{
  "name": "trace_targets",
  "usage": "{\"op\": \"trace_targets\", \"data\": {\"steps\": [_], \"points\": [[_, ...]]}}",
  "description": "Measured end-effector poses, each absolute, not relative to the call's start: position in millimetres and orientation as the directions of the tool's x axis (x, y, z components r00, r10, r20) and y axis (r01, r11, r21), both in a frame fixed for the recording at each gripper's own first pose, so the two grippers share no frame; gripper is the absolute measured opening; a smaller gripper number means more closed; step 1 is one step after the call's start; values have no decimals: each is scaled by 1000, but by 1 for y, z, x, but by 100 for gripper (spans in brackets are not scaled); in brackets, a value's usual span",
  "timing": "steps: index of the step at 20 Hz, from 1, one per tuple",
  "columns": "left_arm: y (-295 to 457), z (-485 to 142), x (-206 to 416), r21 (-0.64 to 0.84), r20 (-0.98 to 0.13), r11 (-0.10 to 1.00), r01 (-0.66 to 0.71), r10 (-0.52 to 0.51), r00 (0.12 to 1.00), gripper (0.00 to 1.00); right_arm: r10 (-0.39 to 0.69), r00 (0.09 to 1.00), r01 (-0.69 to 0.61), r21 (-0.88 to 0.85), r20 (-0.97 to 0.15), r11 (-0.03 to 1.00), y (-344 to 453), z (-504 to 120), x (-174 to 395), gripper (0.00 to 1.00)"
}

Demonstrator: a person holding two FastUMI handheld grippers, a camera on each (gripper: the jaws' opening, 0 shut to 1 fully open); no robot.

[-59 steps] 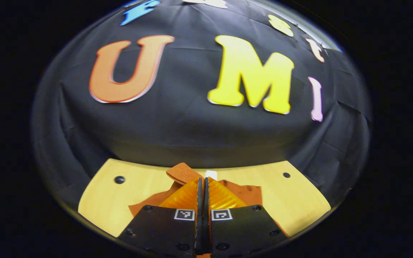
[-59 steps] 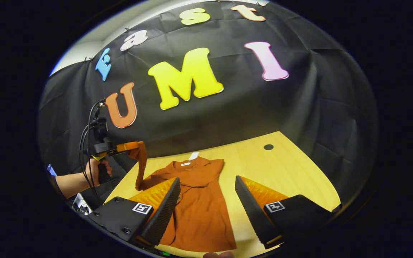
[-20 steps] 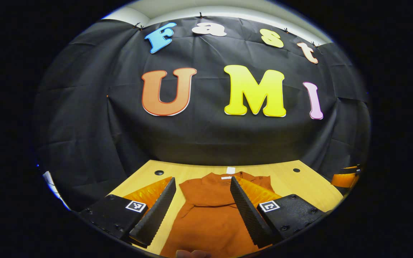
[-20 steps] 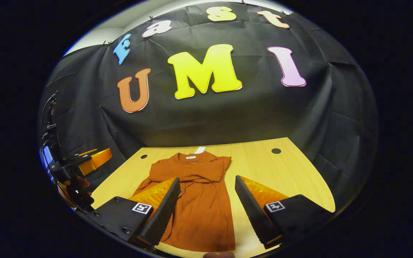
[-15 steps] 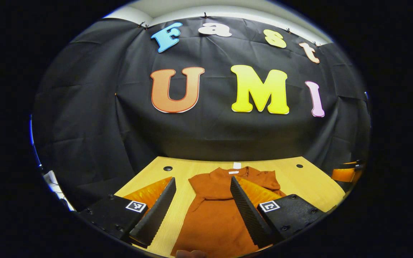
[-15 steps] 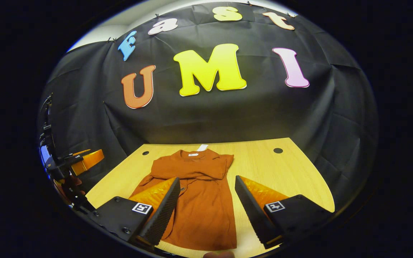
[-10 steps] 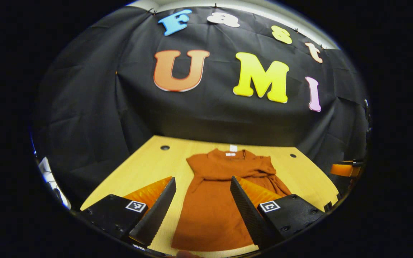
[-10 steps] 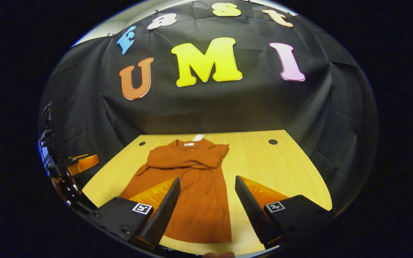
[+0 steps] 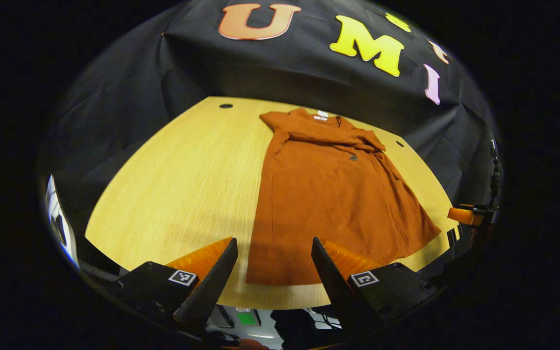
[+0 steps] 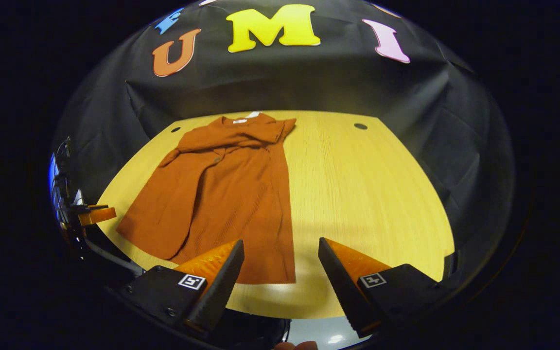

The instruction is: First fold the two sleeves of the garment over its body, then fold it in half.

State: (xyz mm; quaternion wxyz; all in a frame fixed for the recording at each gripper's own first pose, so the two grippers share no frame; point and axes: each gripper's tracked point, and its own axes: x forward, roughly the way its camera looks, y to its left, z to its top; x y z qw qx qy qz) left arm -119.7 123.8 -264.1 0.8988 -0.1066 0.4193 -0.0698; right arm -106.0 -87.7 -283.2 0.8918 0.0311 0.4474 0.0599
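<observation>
A rust-orange garment (image 9: 331,194) lies flat on the wooden table (image 9: 183,175), collar toward the wall, both sleeves folded across its chest. In the left gripper view my left gripper (image 9: 272,245) is open above the near hem's left corner. The right gripper view has the same garment (image 10: 226,194) and my right gripper (image 10: 280,248) open over the hem's right corner, nothing between the fingers. The other gripper (image 10: 90,214) shows small at the far left edge.
The table (image 10: 358,194) has bare wood to the right of the garment in the right gripper view, and small dark holes (image 10: 360,126) near its back corners. A black cloth wall stands behind. The table's near edge runs just under both grippers.
Three seconds ago the left gripper was shut on a sleeve held up; now that sleeve lies folded and the gripper is open. Both grippers drew back and tilted down toward the near hem.
</observation>
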Motion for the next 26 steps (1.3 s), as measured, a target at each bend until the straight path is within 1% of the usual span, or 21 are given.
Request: {"op": "trace_targets", "data": {"steps": [2,4,9,11,12,13,14,15,16,18,19,20,21,22,26], "points": [[117,-275,-131,-330,-753,944,11,-270,601,99,117,568,-26,124,-814,992,-90,-302,-108,99],[119,-285,-133,-348,-766,937,-11,-277,580,99,103,547,-3,122,-831,993,-90,-315,-106,99],[116,-287,-126,-356,-763,934,-10,-285,580,97,107,489,-18,113,-866,993,-78,-344,-110,99],[105,-284,-124,-391,-751,920,0,-319,577,97,94,462,-13,99,-882,995,-77,-350,-113,95],[99,-283,-124,-412,-744,911,5,-339,576,96,80,475,-8,86,-876,996,-78,-351,-109,95],[90,-283,-121,-434,-735,901,8,-359,574,96,76,466,-6,82,-882,997,-78,-352,-110,89],[84,-285,-123,-451,-735,892,5,-375,566,94,74,465,-9,79,-882,997,-77,-351,-109,76],[80,-287,-123,-459,-739,888,-5,-379,557,91,73,461,-17,73,-885,997,-78,-352,-109,70],[79,-288,-123,-458,-742,889,-12,-375,555,62,72,458,-7,77,-886,997,-79,-352,-110,52],[80,-292,-124,-431,-761,902,-19,-353,545,45,94,445,16,113,-891,993,-75,-350,-110,16],[81,-294,-124,-422,-773,906,-29,-343,534,36,103,443,27,128,-891,991,-73,-351,-108,11],[77,-292,-123,-443,-764,896,-31,-360,536,12,103,443,38,134,-891,990,-73,-343,-110,6],[73,-287,-123,-458,-759,888,-29,-374,533,9,111,439,40,143,-891,989,-72,-346,-107,1],[73,-284,-124,-459,-757,888,-22,-378,533,4,117,449,53,158,-886,986,-72,-342,-105,1],[77,-260,-122,-435,-737,900,24,-371,565,3,148,492,98,223,-858,970,-74,-314,-98,1]]}}
